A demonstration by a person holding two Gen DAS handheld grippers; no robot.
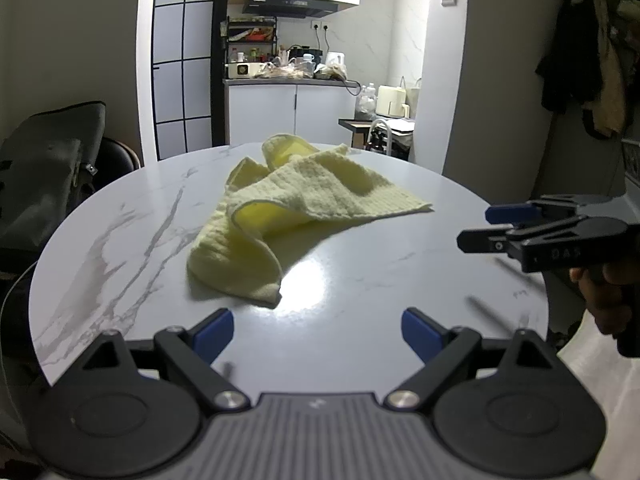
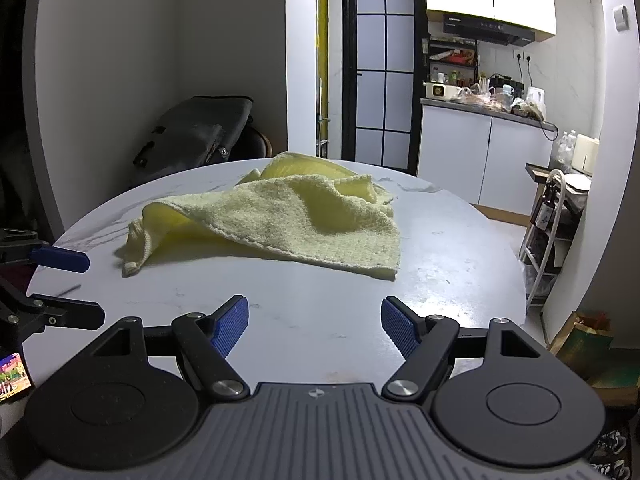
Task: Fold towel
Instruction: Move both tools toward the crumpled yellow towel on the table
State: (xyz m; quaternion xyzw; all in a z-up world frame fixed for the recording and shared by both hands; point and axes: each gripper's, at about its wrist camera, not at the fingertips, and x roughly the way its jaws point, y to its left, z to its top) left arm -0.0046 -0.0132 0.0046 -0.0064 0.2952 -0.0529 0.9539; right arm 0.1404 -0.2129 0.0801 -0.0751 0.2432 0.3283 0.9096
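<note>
The yellow towel (image 1: 296,208) lies crumpled mid-table (image 1: 120,248), untouched. The left gripper (image 1: 318,330) and right gripper (image 2: 314,322) hover short of it, jaws apart and empty. Folding hasn't begun; next, each must find 1 corner and spread the cloth flat

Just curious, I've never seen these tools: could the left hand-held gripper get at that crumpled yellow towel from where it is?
Probably yes. The left hand-held gripper stands open, facing the towel, and only bare table lies between them. The right hand-held gripper hangs off to the side, out of the way.
</note>
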